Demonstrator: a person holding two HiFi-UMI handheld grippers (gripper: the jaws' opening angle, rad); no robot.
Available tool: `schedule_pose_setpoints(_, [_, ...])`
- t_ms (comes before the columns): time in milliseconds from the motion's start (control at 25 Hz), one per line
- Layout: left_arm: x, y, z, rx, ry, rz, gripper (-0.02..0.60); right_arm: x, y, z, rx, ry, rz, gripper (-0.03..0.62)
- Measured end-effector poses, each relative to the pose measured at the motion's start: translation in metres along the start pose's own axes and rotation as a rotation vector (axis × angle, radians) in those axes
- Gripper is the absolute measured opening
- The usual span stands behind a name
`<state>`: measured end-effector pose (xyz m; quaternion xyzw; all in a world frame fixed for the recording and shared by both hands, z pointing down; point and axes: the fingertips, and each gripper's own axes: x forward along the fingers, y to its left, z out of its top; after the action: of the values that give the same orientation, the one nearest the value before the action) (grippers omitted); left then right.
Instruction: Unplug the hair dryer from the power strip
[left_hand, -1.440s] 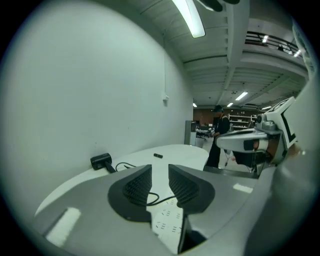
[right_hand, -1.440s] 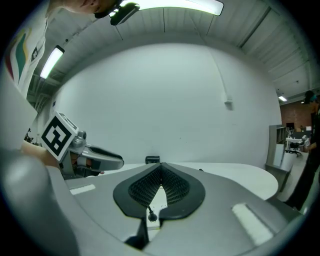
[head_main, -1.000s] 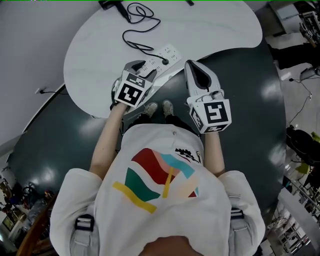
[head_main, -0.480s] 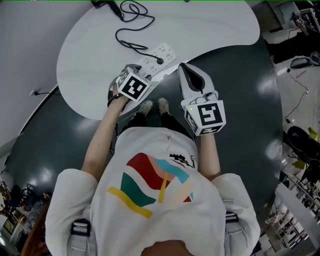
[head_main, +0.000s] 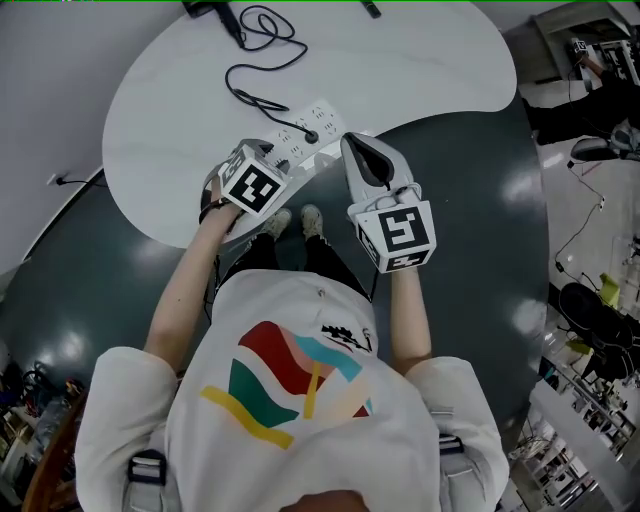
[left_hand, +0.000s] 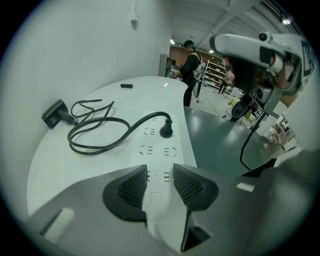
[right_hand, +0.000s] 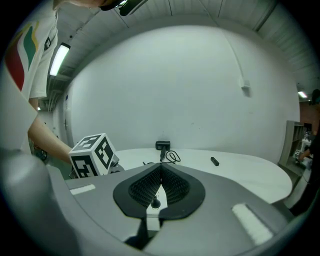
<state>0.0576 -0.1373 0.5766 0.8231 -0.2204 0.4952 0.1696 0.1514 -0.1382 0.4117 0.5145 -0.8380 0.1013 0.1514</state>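
Left claw (left_hand: 160, 175) sits over the near end of the power strip (left_hand: 159, 150), jaws closing with that white end between them, pads not pressing yet; best to pin it flat on the table (left_hand: 50, 165) so it can't lift. Right claw (right_hand: 160, 172), clenched and empty, hangs just beside; it should open and take the black plug (left_hand: 166, 131) further along by its body and pull straight out, never by the cord (left_hand: 100, 142) looping off to the hair dryer (left_hand: 55, 114) at the far edge.

Head view looks steeply down; both gripper views share the table (left_hand: 60, 160).
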Motion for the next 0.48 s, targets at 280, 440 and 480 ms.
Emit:
schedule_pose_setpoints(280, [0.001,0.001,0.000,0.007,-0.003,0.008,0.166,0.024,0.005,-0.009,-0.013,-0.009,0.096,0.053])
schedule_pose_setpoints(440, [0.003,-0.001,-0.001,0.004,0.014,0.003,0.164,0.047,0.017,-0.040,-0.103,0.069,0.190,0.161])
schedule_pose_setpoints(480, [0.003,-0.001,-0.001,0.004,0.021,0.000,0.164,0.053,0.019,-0.050,-0.128,0.092,0.205,0.161])
